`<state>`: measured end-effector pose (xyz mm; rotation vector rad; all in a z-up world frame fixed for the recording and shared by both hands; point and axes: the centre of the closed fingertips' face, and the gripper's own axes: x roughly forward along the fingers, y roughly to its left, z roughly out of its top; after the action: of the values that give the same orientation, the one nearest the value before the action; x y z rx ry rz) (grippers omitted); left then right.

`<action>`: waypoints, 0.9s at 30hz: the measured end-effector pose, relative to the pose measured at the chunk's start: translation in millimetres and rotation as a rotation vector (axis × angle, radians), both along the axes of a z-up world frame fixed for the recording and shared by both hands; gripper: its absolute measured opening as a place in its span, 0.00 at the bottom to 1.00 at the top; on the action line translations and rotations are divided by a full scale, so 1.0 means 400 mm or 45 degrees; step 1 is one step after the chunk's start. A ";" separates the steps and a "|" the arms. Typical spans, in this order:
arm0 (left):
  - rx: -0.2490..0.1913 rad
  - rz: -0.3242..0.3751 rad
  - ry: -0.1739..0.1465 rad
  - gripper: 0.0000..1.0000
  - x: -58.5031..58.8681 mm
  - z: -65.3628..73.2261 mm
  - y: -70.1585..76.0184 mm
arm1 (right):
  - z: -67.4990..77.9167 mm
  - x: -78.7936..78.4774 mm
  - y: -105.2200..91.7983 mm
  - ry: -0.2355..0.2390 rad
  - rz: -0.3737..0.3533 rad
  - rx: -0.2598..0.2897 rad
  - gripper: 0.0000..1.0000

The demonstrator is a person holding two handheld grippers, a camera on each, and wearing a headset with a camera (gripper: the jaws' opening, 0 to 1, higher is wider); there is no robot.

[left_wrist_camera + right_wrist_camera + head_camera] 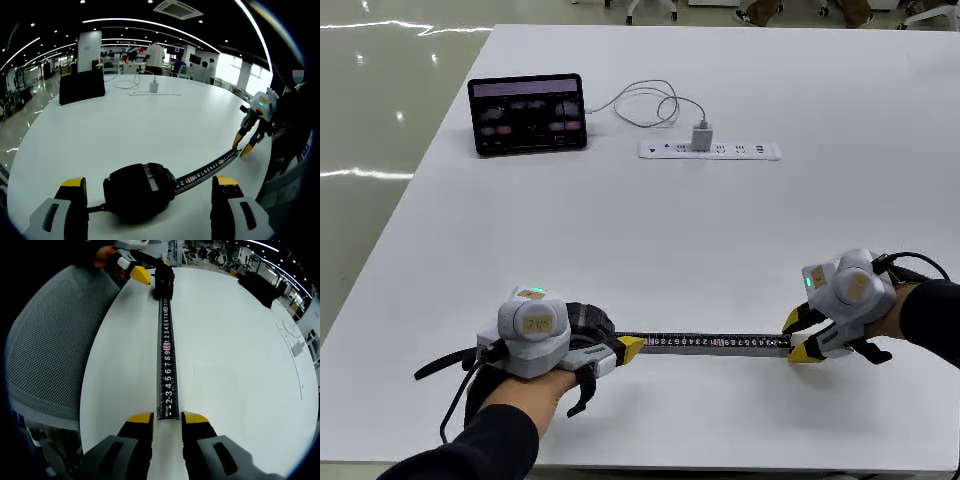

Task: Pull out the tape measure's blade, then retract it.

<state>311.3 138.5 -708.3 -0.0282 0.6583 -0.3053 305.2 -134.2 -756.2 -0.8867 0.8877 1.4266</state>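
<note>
Nearest the person, on the white tabletop [720, 250], the left hand-held gripper [150, 182] has its yellow-tipped jaws wide apart. The black rounded tape measure case [140, 192] lies between them with a gap on each side. The dark numbered blade [167, 355] lies flat along the tabletop's near edge, its long axis left to right. It points from the case to the right hand-held gripper [167, 418], whose jaws sit narrowly parted either side of the blade's end; whether they pinch it cannot be told. Well beyond, across bare tabletop, lie a white power strip [710, 151] with a white charger plug [702, 135] and a looped white cable [645, 105]. A black tablet [527, 113] with a lit screen is to their left.
</note>
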 end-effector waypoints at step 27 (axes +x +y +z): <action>0.001 0.036 -0.009 0.99 0.011 -0.005 0.011 | -0.010 0.005 0.003 -0.007 -0.023 -0.031 0.11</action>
<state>315.8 143.0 -710.5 -0.0357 0.6505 -0.2774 307.4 -133.2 -760.3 -0.8988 0.9087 1.3994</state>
